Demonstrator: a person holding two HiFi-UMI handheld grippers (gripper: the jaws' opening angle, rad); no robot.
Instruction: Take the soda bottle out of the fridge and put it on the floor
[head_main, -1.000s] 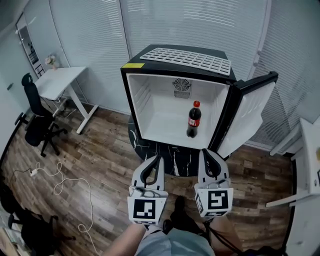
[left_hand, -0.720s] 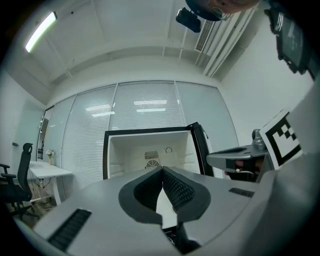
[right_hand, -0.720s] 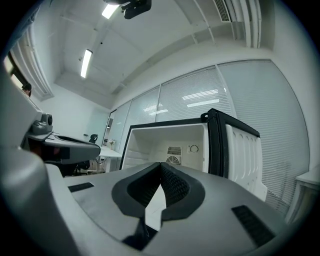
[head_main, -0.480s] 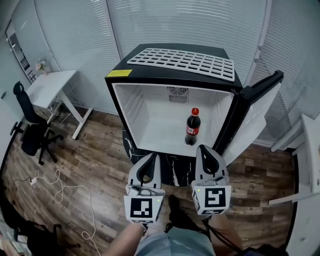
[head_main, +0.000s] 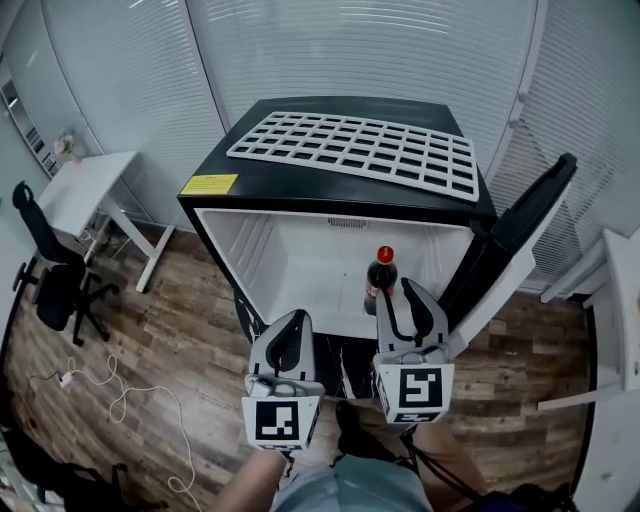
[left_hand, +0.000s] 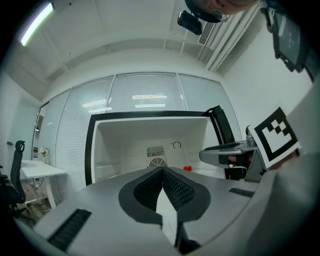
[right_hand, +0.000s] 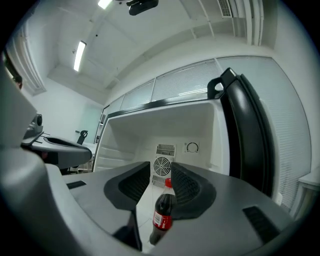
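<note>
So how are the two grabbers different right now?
The left gripper has its jaws together; the right gripper has jaws that have just been opening and stand apart. Nothing sits in the left gripper; the soda bottle shows in the right gripper's gap, ungripped. Both point into the open fridge.

Free room in fridge (head_main: 300, 262) beside soda bottle (head_main: 380, 274)
</note>
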